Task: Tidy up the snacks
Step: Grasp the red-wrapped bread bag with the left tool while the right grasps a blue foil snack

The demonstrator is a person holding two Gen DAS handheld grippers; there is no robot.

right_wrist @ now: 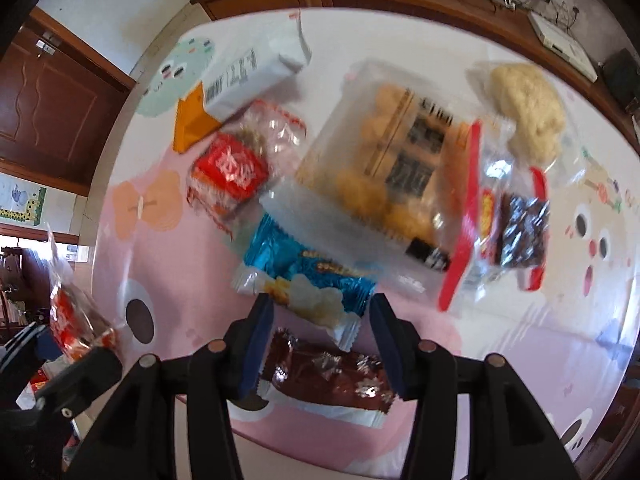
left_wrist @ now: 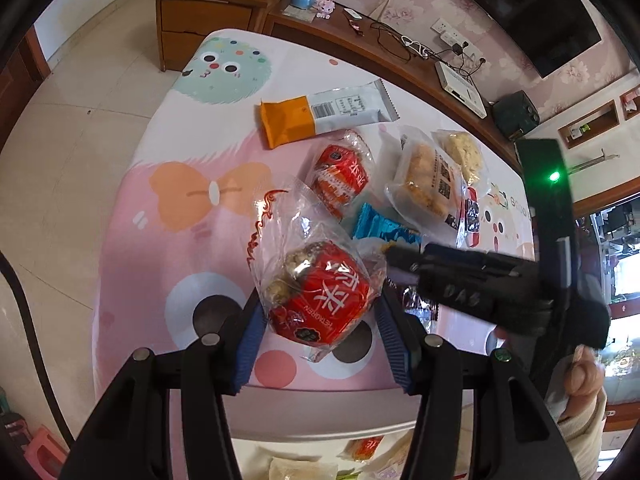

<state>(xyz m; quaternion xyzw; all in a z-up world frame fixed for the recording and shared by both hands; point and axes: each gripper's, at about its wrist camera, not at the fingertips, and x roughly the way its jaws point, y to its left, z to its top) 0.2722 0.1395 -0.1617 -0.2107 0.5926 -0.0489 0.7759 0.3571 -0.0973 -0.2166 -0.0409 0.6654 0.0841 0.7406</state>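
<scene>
One red-labelled snack bag (left_wrist: 320, 300) sits clamped between the left gripper (left_wrist: 320, 316) pads, lifted off the pink table (left_wrist: 176, 240), clear top flopping up ahead of the fingers. Right gripper (right_wrist: 316, 336) hangs jaws apart, nothing pinched, pointing down at the pile; blue snack packet (right_wrist: 308, 280) lies just ahead of its tips, brown wrapper (right_wrist: 328, 376) directly under and between the fingers. Further out ahead: second red snack bag (right_wrist: 228, 176), big clear cookie pack (right_wrist: 392, 168), orange-and-white pack (right_wrist: 236, 88), pale puffed snack (right_wrist: 528, 108), dark red-edged packet (right_wrist: 516, 228). Risks, my guess: left grip is on soft crinkly film, so the bag may slide out if swung. Right jaws straddle two overlapping packets, so closing could grab both or neither. Right view is blurred, so alignment is uncertain.
</scene>
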